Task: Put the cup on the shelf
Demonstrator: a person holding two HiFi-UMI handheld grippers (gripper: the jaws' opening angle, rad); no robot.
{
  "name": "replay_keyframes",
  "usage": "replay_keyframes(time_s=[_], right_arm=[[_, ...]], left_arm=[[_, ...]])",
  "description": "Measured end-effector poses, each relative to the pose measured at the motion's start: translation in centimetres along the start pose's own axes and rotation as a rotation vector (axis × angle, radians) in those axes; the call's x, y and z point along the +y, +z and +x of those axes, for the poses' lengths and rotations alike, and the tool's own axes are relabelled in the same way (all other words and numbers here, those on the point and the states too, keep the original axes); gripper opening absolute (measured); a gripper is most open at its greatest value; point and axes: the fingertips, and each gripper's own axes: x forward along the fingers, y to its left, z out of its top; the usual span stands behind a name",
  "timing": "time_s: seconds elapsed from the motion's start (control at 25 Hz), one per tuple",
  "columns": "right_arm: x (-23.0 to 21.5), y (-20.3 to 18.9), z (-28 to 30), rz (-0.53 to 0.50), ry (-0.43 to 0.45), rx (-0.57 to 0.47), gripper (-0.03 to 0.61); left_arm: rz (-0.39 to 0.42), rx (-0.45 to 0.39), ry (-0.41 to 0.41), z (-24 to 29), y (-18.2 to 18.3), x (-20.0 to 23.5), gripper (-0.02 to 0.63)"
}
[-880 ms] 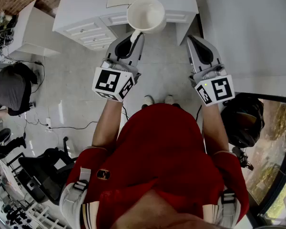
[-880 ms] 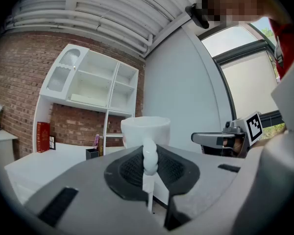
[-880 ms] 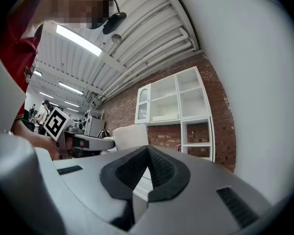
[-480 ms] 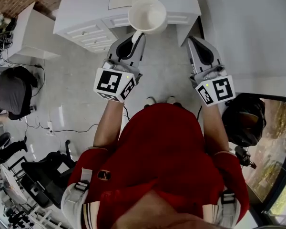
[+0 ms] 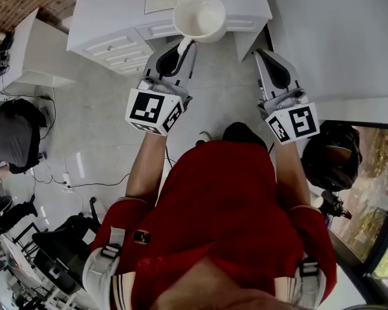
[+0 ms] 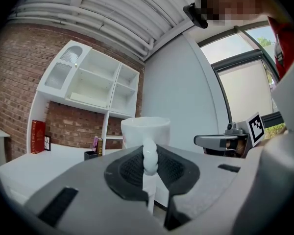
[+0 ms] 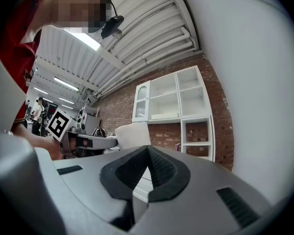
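Observation:
A white cup hangs upright in the air by its handle, held in my left gripper, which is shut on it. In the left gripper view the cup rises just past the jaws, its handle pinched between them. My right gripper is level with the left one, shut with nothing in it; its pads meet in the right gripper view. The white shelf unit with open compartments stands ahead against a brick wall; the right gripper view shows the shelf unit too.
A white counter with drawers lies under the cup. A red book and small items stand on the counter below the shelves. A white wall runs along the right. A seated person and cables are at the left.
Both grippers and the cup have stayed put in the head view while the counter has slid slightly, so I have moved a little closer. The shelf unit looks slightly larger.

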Motion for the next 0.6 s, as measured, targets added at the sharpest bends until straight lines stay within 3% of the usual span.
replay_keyframes(time_s=[0.4, 0.6], right_arm=[[-4.7, -1.6, 3.7, 0.014, -0.004, -0.003, -0.003], [-9.4, -2.7, 6.6, 0.022, 0.02, -0.02, -0.003]], left_arm=[[0.005, 0.014, 0.01, 5.0, -0.7, 3.0, 0.048], [0.017, 0.02, 0.032, 9.6, -1.2, 4.4, 0.048]])
